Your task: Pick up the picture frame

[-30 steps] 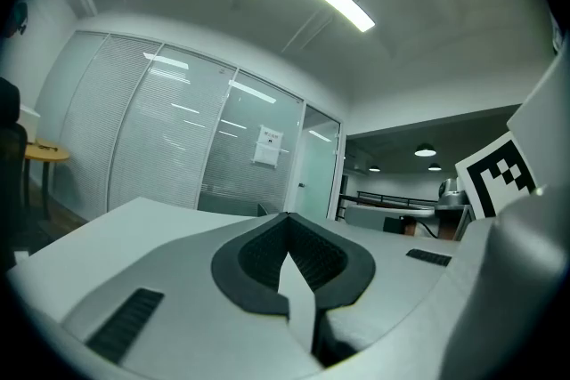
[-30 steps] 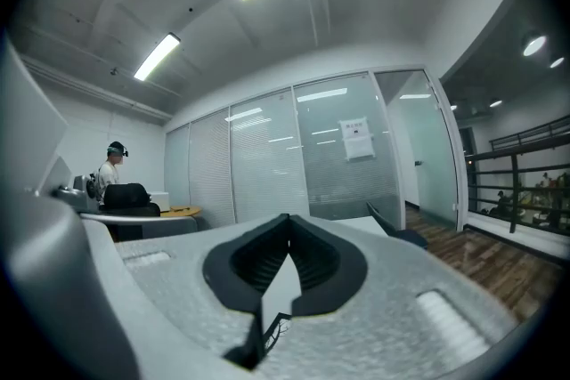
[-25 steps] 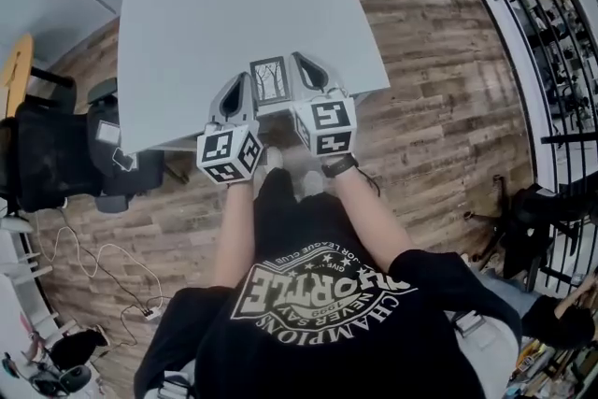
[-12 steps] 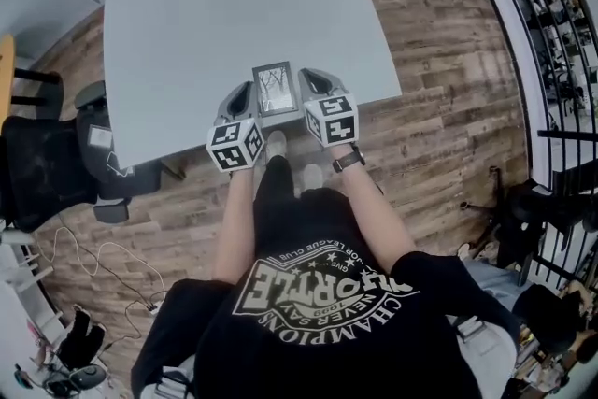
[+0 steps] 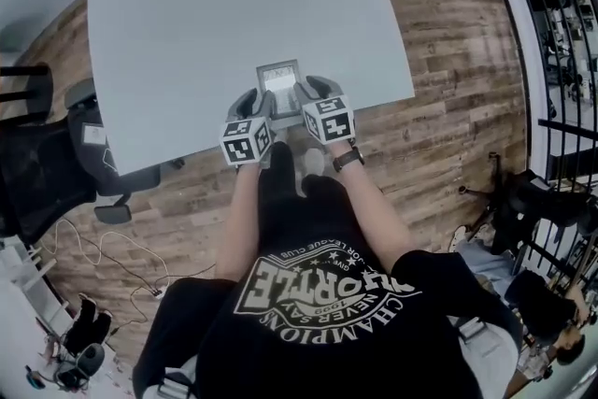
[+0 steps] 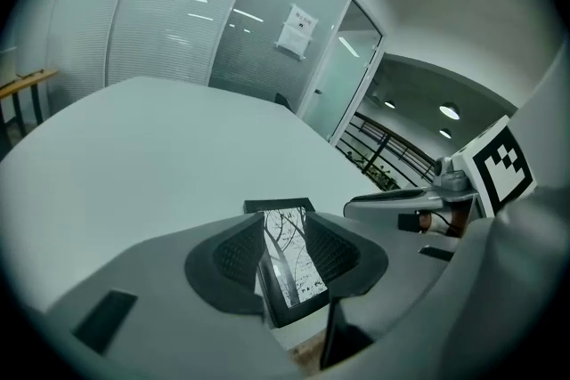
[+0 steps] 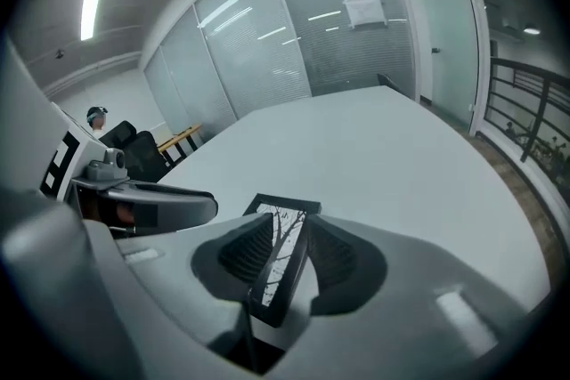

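The picture frame (image 5: 278,78), black-rimmed with a bare-tree print, rests on the grey table (image 5: 215,5) close to its near edge. My left gripper (image 5: 265,101) is at the frame's left side and my right gripper (image 5: 304,91) at its right side. In the left gripper view the frame (image 6: 290,261) stands slanted between the jaws of that gripper (image 6: 287,231), which are opening. The right gripper view shows the frame (image 7: 274,261) between the jaws of that gripper (image 7: 289,236), also opening. I see no pad pressing on it.
A black office chair (image 5: 37,173) stands left of the table, with cables (image 5: 103,262) on the wooden floor below it. A black railing (image 5: 561,33) runs along the right. The person's legs and shoes (image 5: 304,165) are just below the table's near edge.
Both grippers moved forward and down with the frame, from above the table's near edge onto the tabletop. The frame now lies lower and flatter than it did.
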`<state>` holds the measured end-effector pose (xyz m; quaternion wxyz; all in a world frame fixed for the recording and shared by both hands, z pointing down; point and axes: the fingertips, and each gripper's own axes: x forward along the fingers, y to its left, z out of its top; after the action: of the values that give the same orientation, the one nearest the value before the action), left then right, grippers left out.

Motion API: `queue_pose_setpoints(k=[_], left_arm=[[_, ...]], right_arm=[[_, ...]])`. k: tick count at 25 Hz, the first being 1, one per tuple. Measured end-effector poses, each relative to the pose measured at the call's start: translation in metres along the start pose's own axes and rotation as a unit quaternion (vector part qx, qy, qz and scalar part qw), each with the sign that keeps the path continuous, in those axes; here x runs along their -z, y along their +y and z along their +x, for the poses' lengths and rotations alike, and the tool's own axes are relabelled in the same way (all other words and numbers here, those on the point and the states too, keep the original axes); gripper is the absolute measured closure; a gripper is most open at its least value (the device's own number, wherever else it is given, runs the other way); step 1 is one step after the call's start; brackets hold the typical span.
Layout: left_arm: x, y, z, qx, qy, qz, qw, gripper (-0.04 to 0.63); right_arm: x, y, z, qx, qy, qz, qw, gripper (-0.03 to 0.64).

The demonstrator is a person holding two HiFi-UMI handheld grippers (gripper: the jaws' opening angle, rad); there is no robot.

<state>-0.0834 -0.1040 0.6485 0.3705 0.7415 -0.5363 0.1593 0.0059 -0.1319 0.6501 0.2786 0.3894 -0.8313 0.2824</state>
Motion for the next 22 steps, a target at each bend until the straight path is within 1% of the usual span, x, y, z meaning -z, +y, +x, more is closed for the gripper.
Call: queue_pose_setpoints(k=[2, 3, 8, 14, 16, 17, 18, 22], left_arm=[[0.009, -0.002, 0.006, 0.008, 0.020, -0.004, 0.9998, 0.440], [0.013, -0.003, 0.008, 0.010, 0.027, -0.005, 0.9996, 0.434], [0.028, 0.002, 0.015, 0.004, 0.050, -0.008, 0.9987, 0.434], [0.041, 0.009, 0.025, -0.015, 0.072, -0.011, 0.9972, 0.436], [0.044, 0.010, 0.024, -0.022, 0.079, -0.008, 0.9966, 0.444], [0.045, 0.010, 0.023, -0.023, 0.080, -0.009, 0.9965, 0.456], [0.045, 0.011, 0.023, -0.022, 0.081, -0.012, 0.9964, 0.477], [0.045, 0.016, 0.025, -0.022, 0.086, -0.031, 0.9955, 0.501]], right_arm=[[0.010, -0.002, 0.004, 0.003, 0.014, 0.005, 1.000, 0.495], [0.015, -0.003, 0.004, 0.005, 0.018, 0.007, 1.000, 0.495], [0.034, 0.000, 0.011, 0.009, 0.040, 0.019, 0.999, 0.497], [0.045, -0.003, 0.016, 0.018, 0.053, 0.026, 0.998, 0.500], [0.046, -0.001, 0.015, 0.016, 0.053, 0.031, 0.998, 0.509], [0.047, 0.000, 0.015, 0.014, 0.053, 0.035, 0.998, 0.525], [0.047, 0.001, 0.015, 0.014, 0.053, 0.039, 0.998, 0.530], [0.046, 0.000, 0.020, 0.018, 0.060, 0.055, 0.997, 0.540]])
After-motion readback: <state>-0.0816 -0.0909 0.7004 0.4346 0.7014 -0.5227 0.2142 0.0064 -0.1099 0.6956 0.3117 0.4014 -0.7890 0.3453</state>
